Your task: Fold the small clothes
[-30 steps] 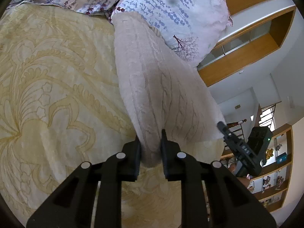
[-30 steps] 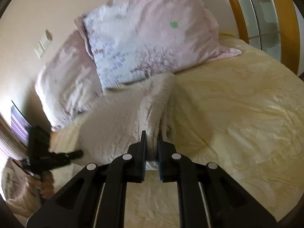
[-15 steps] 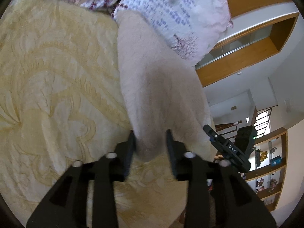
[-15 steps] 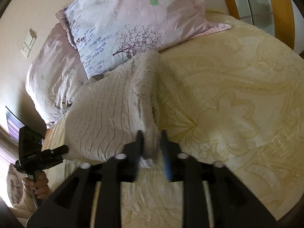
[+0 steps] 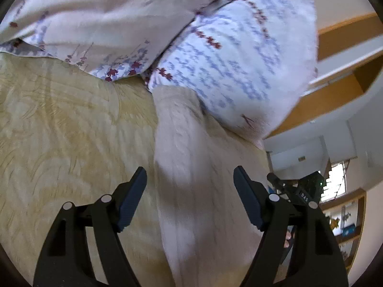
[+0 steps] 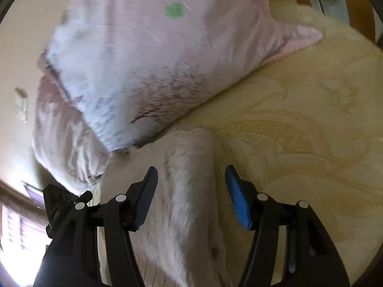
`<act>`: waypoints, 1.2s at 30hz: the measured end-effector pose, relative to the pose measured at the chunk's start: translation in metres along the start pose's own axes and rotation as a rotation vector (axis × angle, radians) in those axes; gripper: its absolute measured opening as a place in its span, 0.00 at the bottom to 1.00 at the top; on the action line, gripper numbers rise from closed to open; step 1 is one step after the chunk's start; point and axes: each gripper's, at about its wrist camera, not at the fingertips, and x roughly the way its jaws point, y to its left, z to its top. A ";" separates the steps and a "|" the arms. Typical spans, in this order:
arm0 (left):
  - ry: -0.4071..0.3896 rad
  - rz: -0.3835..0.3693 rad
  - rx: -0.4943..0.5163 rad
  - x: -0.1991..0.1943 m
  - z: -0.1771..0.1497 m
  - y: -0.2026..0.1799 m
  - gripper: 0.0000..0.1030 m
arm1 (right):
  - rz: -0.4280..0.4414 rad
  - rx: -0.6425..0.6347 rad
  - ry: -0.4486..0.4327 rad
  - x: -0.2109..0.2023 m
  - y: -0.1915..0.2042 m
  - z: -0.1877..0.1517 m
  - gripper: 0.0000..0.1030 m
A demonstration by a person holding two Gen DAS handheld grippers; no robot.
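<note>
Sweater (image 5: 191, 179), cream cable-knit, lies on the bed (image 5: 59, 131), far end touching the floral pillow (image 5: 239, 55). Left claw (image 5: 190, 196) spread wide, holding nothing, knit lying between its fingers. Right claw (image 6: 191, 196) also wide, empty, straddling the same garment (image 6: 191, 191). Both views motion-blurred. Garment looks like a long doubled strip with a soft rounded edge near the pillow (image 6: 155, 59), so a lengthwise fold seems done and laid down. Likely left: fold the strip across its length and tidy. Whether sleeves are tucked cannot be told. Second pillow (image 5: 95, 19) behind.
</note>
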 end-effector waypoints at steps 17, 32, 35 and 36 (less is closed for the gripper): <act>-0.085 0.024 0.011 0.018 0.019 0.008 0.07 | -0.153 -0.124 -0.045 0.022 0.002 0.005 0.09; -0.092 0.033 0.210 -0.025 -0.039 -0.029 0.75 | 0.058 -0.062 -0.039 -0.032 -0.013 -0.043 0.45; -0.072 0.102 0.261 -0.013 -0.054 -0.042 0.76 | 0.043 -0.112 -0.068 -0.032 -0.004 -0.050 0.12; -0.071 0.131 0.282 -0.010 -0.057 -0.046 0.76 | 0.027 -0.131 -0.100 -0.035 0.003 -0.050 0.10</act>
